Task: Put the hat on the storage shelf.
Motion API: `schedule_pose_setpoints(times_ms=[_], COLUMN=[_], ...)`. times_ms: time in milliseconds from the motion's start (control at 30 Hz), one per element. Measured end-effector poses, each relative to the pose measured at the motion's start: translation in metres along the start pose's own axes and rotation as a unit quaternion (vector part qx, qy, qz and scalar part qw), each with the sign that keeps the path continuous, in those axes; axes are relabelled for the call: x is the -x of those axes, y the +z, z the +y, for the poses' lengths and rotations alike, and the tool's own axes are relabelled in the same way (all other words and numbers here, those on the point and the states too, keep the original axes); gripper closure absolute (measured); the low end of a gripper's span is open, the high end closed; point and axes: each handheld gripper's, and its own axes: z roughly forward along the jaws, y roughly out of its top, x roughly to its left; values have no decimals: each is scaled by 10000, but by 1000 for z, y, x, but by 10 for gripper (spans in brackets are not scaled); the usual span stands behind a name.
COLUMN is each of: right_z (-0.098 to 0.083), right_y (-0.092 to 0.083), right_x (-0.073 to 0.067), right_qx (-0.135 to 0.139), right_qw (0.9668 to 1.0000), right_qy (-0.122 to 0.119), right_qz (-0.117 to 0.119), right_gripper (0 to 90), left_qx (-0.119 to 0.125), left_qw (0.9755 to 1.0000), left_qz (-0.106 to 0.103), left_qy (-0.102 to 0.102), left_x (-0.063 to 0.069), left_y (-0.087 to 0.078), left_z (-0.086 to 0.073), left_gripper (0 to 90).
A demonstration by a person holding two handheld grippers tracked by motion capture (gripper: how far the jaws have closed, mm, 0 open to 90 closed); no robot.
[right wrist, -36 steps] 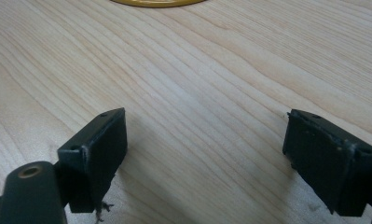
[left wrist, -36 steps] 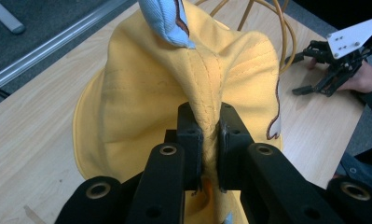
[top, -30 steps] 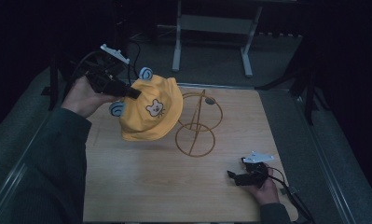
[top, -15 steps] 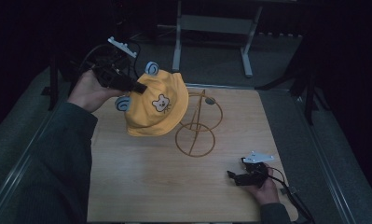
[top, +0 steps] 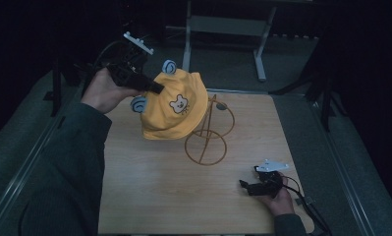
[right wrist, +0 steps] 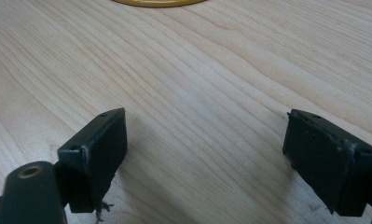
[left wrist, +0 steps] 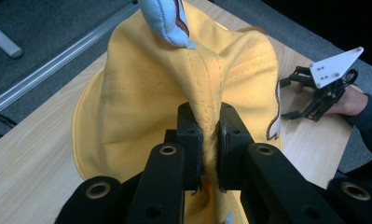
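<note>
A yellow child's hat point(top: 174, 108) with a bear face and pale blue ears hangs in the air over the table, held by my left gripper point(top: 154, 88), which is shut on a fold of its crown point(left wrist: 206, 121). The hat hangs just left of and partly in front of a gold wire stand point(top: 208, 142) with a ring base. One blue ear point(left wrist: 167, 21) points up in the left gripper view. My right gripper point(top: 250, 186) rests low on the wooden table point(top: 149, 196) at the front right, jaws wide open point(right wrist: 204, 154) with bare wood between them.
The wooden table is bordered by grey strips and metal rails at left point(top: 31, 157) and right. A grey metal frame point(top: 223, 29) stands behind the table. The right hand and its gripper point(left wrist: 323, 88) show beyond the hat in the left gripper view.
My left gripper has carried the hat up and to the right, closer to the wire stand. The right gripper has stayed in place.
</note>
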Motion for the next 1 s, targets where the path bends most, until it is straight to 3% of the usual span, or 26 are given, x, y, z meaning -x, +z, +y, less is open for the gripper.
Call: schedule_pose_setpoints(times_ms=[467, 1000], right_z=[0, 0], right_y=[0, 0], right_x=[0, 0], right_qx=[1, 8], right_qw=[10000, 10000], right_qy=[-3, -5], right_qz=[0, 4], right_gripper=[135, 135], left_qx=[-79, -196], left_qw=[9999, 9997], left_qz=[66, 50], left_qy=[121, 135], left_x=[9, 13], left_y=[9, 39], left_z=[23, 47], left_gripper=[817, 815])
